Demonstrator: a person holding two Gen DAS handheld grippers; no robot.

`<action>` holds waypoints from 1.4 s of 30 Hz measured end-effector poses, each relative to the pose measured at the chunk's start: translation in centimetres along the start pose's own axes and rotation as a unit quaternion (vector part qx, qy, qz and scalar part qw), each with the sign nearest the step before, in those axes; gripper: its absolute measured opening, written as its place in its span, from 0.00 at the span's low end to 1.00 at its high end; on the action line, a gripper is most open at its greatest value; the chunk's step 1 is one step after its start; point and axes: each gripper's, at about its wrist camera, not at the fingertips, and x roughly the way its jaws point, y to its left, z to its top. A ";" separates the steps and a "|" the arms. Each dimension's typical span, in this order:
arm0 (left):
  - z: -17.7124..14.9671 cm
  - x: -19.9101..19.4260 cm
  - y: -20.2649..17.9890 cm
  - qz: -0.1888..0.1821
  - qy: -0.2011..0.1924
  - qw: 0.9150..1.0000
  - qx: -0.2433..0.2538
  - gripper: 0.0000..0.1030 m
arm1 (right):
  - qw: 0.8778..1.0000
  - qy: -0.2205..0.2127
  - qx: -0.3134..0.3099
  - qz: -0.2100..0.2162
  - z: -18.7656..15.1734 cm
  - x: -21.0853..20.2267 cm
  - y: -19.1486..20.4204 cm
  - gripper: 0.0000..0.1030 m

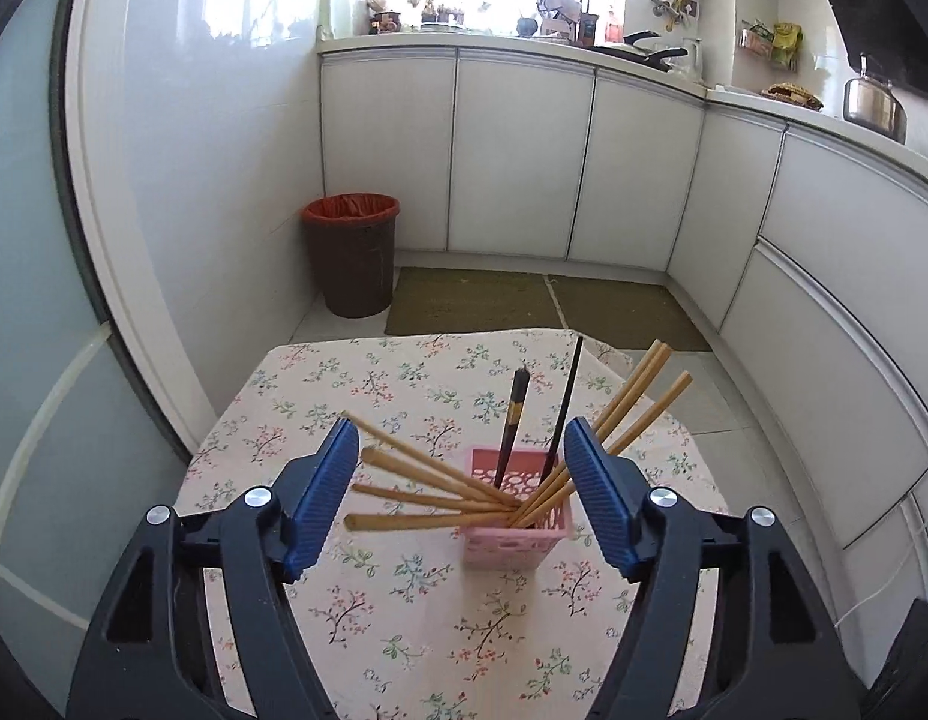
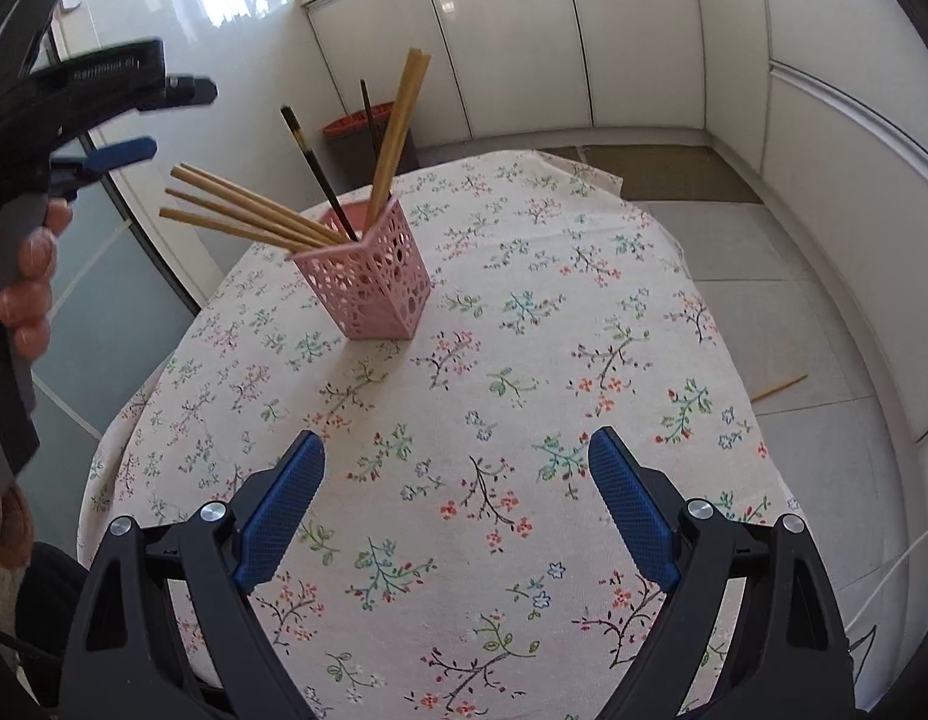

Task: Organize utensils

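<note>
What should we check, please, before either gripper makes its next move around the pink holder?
1. Left gripper empty: ok, jaws open, chopsticks lie between the pads untouched.
2. Right gripper empty: ok, open above bare tablecloth.
3. Pink holder upright on the table: ok.
4. Wooden chopsticks inside the holder: ok, though fanned out and leaning over the rim.
5. Two dark chopsticks in the holder: ok.
6. Nothing left outside: not ok, a stray stick lies on the floor beside the table.
</note>
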 end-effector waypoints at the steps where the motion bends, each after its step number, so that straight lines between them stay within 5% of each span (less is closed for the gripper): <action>1: -0.3 -0.5 0.1 0.012 0.003 1.000 -0.001 0.73 | 1.000 -0.010 0.002 -0.007 0.9 -0.5 0.4 0.85; 4: -0.8 -2.4 0.7 0.052 -0.004 0.999 -0.008 0.92 | 0.999 -0.036 0.016 -0.028 3.8 -1.9 1.6 0.85; 11: -1.9 -8.0 2.3 0.092 -0.059 0.994 -0.028 0.93 | 0.998 -0.051 0.017 -0.029 8.0 -4.0 4.5 0.88; 16: -1.8 -9.2 3.8 0.062 0.001 0.997 -0.052 0.93 | 0.999 -0.049 0.005 -0.018 8.5 -5.3 5.1 0.88; 42: -3.6 -16.2 0.2 0.058 -0.033 0.998 -0.021 0.93 | 0.997 -0.078 0.017 0.012 6.6 -11.5 3.8 0.88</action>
